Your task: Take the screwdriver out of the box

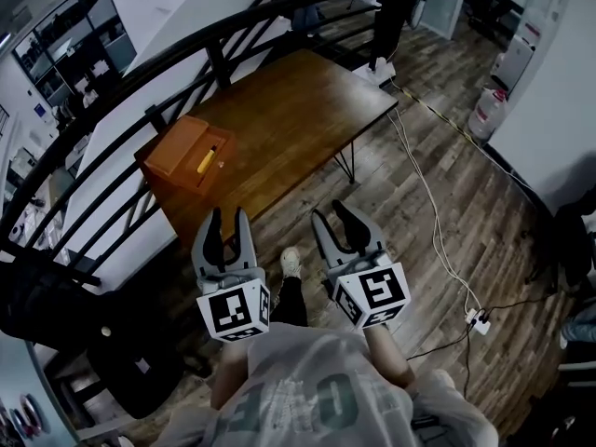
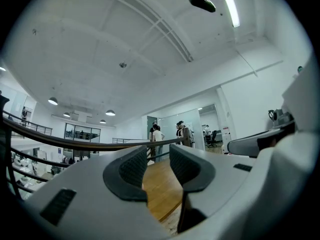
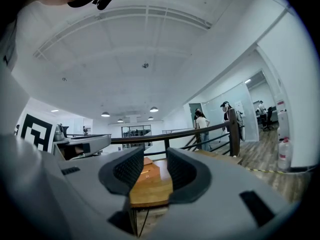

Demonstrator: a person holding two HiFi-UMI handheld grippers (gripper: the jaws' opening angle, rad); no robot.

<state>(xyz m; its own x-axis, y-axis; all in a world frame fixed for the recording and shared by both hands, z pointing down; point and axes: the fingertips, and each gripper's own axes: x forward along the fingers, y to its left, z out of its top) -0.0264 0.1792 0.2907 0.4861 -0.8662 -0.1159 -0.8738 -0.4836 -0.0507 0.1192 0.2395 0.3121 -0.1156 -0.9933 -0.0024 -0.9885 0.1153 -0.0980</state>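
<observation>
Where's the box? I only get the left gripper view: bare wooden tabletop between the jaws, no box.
Observer: In the head view an open orange-brown wooden box sits on the left end of the dark wooden table.
Operator: Screwdriver in it?
Observer: Yes, a yellow-handled screwdriver lies inside the box.
Operator: Right gripper holding anything?
Observer: No. The right gripper is open and empty, over the floor short of the table's near edge.
</observation>
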